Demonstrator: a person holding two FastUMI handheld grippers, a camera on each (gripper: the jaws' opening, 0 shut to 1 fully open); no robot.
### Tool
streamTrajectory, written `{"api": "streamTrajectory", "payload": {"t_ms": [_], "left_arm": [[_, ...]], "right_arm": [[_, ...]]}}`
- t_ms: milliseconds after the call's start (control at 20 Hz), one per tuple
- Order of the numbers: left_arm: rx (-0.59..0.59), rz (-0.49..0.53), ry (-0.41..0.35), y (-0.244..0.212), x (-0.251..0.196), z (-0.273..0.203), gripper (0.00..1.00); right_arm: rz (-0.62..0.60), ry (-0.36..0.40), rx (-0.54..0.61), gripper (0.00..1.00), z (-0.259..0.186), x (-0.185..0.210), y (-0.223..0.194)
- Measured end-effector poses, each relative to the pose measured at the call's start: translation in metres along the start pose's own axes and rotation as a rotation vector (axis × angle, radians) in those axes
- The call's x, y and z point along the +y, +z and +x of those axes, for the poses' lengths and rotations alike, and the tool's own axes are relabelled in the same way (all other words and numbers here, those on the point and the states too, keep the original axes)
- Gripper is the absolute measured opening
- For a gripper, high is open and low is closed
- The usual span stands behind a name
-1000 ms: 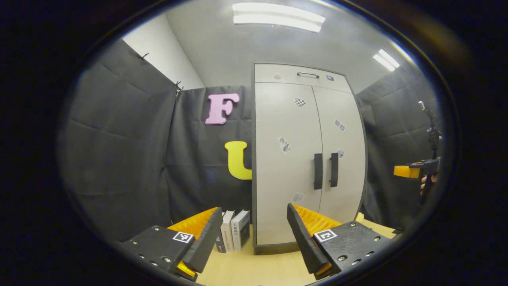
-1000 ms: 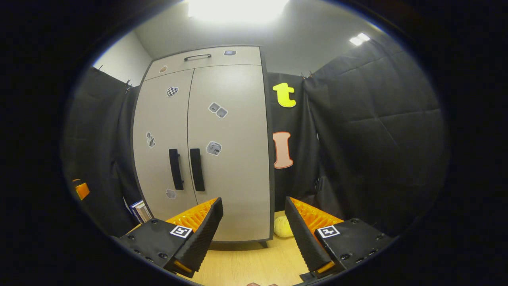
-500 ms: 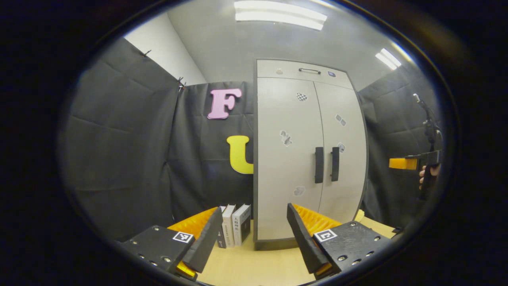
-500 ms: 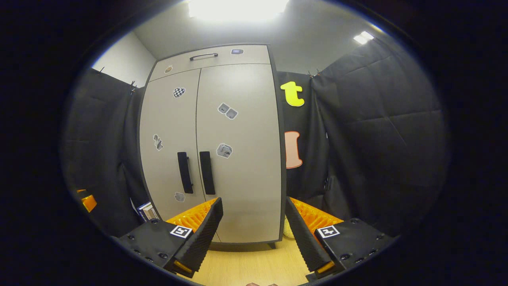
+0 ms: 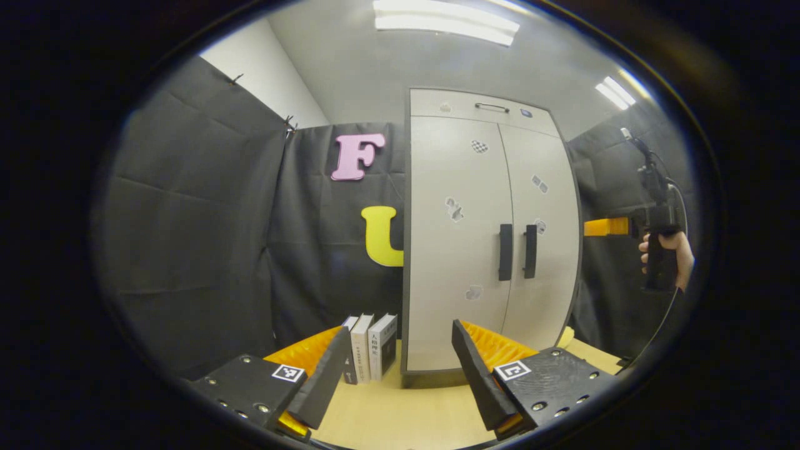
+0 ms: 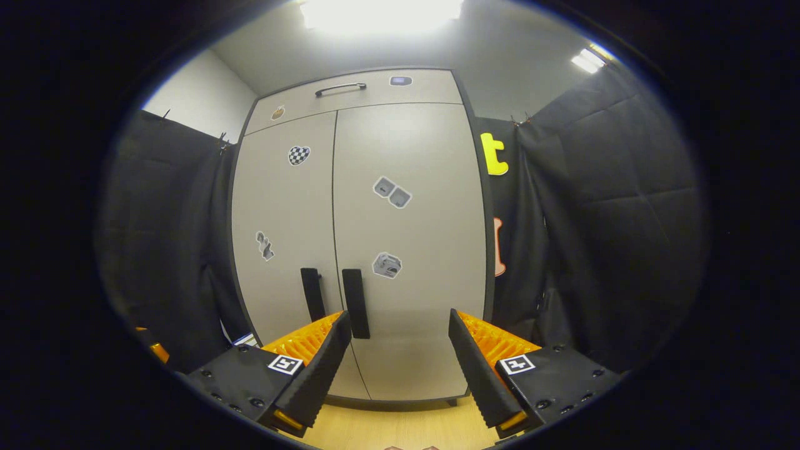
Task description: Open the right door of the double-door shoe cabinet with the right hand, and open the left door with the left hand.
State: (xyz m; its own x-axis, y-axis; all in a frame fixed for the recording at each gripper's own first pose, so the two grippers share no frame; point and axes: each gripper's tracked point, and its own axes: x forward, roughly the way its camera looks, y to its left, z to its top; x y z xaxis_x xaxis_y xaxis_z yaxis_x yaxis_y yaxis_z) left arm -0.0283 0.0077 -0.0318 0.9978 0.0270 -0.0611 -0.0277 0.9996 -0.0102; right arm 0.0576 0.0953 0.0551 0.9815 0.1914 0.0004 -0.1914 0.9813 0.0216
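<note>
Two doors (image 6: 406, 250) shut; your right gripper (image 6: 400, 350) moved closer.
Both grippers' fingers apart, empty; reach right handle (image 6: 355, 303) next.

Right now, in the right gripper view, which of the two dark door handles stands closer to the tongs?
The right door's handle: its lower end sits just beside the right tongs' left finger, while the left door's handle stands farther left. Both doors are shut.

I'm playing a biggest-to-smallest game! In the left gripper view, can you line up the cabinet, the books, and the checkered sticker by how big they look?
1. Cabinet, by far the largest.
2. Books, standing beside its left edge.
3. Checkered sticker, tiny, on the left door.

The books stand about as far away as the cabinet, so nearness hardly affects this order.
</note>
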Motion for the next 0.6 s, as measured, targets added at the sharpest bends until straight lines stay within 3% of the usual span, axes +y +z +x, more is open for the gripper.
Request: {"api": "streamTrajectory", "payload": {"t_ms": [250, 600], "left_arm": [[0.033, -0.029, 0.019, -0.014, 0.011, -0.005, 0.94], [0.094, -0.021, 0.056, -0.038, 0.031, -0.011, 0.94]], "right_arm": [[0.046, 0.046, 0.024, 0.97, 0.040, 0.032, -0.001], [-0.012, 0.039, 0.048, 0.98, 0.099, 0.059, -0.006]]}}
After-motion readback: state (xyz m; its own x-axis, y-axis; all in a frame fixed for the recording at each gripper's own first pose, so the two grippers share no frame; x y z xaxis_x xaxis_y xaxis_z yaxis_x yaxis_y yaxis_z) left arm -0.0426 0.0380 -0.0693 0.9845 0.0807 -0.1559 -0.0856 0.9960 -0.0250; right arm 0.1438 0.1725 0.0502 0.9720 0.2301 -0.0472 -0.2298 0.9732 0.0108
